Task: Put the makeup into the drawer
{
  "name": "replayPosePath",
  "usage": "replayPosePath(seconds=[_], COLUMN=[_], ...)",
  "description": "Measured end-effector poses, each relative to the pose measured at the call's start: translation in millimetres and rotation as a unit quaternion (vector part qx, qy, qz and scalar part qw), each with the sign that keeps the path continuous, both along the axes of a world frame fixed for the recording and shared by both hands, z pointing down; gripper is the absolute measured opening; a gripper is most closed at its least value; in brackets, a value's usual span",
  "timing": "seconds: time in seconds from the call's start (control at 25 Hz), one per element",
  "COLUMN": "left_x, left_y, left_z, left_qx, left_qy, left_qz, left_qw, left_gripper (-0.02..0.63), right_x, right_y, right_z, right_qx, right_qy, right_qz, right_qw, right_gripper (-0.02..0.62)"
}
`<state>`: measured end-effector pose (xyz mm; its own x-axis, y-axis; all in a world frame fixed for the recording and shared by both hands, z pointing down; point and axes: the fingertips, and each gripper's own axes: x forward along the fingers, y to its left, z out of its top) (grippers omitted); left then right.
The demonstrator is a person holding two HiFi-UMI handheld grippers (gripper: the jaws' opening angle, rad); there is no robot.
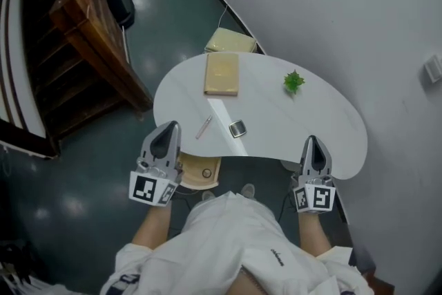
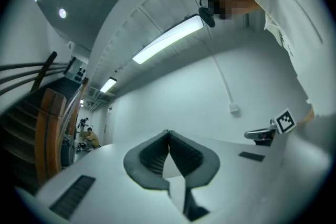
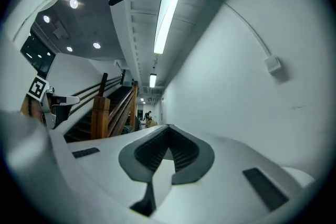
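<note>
Left to right in the head view: the left gripper [image 1: 168, 126] hangs over the near-left rim of the white table [image 1: 331, 121], jaws pressed fully together with nothing in them. Its own view confirms it, with the left gripper [image 2: 168, 132] shut tip to tip.

Just past it at 3 o'clock is a slim makeup stick [image 1: 204, 128], long axis running roughly 1 to 7 o'clock. Further along at 3 o'clock sits the small compact [image 1: 237, 128]. Both are on the tabletop, untouched. At about 5 o'clock from the left gripper, tucked under the table edge, is what looks like the open drawer [image 1: 201, 173].

The right gripper [image 1: 312, 140] is well apart from the makeup, which lies at its 9 o'clock. It's shut and empty too, per its own view of the right gripper [image 3: 169, 126]. So I'd say the left one is the nearer pick for the stick, and it'd want to turn across that long axis.

Only the head view shows the makeup and drawer. Both gripper views point off at the wall and ceiling lights.
</note>
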<state>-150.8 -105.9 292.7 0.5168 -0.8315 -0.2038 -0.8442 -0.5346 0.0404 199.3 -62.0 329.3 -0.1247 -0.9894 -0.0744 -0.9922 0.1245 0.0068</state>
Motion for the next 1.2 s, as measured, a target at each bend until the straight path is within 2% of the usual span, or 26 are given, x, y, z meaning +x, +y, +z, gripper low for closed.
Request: replayPosePath(seconds=[0.2, 0.52, 0.84, 1.2], left_x=[-20.4, -19.6, -12.6, -8.6], left_y=[-10.4, -8.5, -4.9, -2.2], left_z=[-4.4, -4.3, -4.0, -0.3], left_qx=[0.008, 0.023, 0.017, 0.015], left_qy=[0.032, -0.003, -0.002, -0.008], left_qz=[-0.025, -0.033, -0.021, -0.017], left_qw=[0.9991, 0.9992, 0.9996, 0.9997], left_gripper=[0.026, 0.026, 0.026, 0.026], right_x=[21.5, 34.6, 31.1, 30.3], right_y=[7.8, 12.0, 14.6, 16.6], right_z=[-5.1, 1.3, 3.0, 6.5], right_qx=[0.008, 0.003, -0.004, -0.009], right_qy=[-0.002, -0.009, -0.028, -0.027], right_qz=[0.028, 0.042, 0.042, 0.038], right_qw=[1.000, 0.999, 0.999, 0.999], right_gripper=[0.017, 0.017, 0.017, 0.017])
